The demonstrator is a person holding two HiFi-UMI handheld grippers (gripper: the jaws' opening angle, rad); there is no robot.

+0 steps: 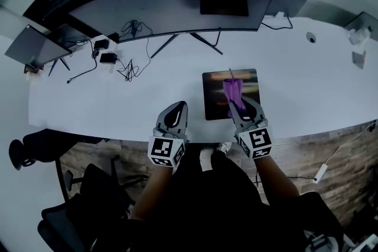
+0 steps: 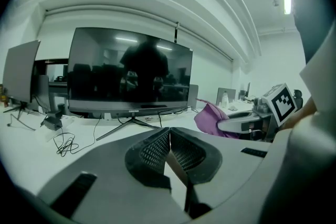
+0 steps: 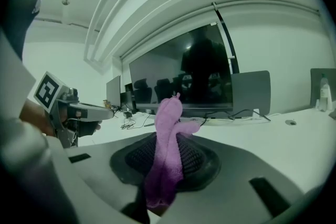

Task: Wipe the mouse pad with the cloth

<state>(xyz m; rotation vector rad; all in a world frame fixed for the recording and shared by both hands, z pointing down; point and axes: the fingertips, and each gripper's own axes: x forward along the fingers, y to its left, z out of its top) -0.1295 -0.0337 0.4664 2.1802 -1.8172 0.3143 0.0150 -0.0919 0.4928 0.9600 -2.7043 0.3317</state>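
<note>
- While the person faces the white desk (image 1: pixel 118 106), the right gripper (image 1: pixel 239 104) is clenched on a purple cloth (image 1: pixel 232 90), a bunched strip pinched between its 2 jaws.
- From those jaws the cloth runs out toward 12 o'clock and sits over the middle of the dark mouse pad (image 1: pixel 214 100). Whether it touches the pad I can't tell.
- Seen along the right gripper's own jaws, the cloth rises past the tips as a loose, folded tuft.
- The pad lies flat near the desk's front edge, at 5 o'clock from the feet of the monitor (image 1: pixel 177 6).
- The right gripper's tips are over the pad's near part, toward its 6 o'clock edge.
- The left gripper (image 1: pixel 179 108) is at 9 o'clock of the right one, over bare desk and clear of the pad. Its jaws are pressed together with nothing between them.
- Both grippers point toward 12 o'clock, at the monitor, each with its marker cube on the end nearest the person.
- A tangle of cables (image 1: pixel 127 69) lies on the desk at 10 o'clock from the left gripper, under the monitor's left half.
- A black chair (image 1: pixel 88 198) stands on the floor at 7 o'clock from the left gripper, beside the person.
</note>
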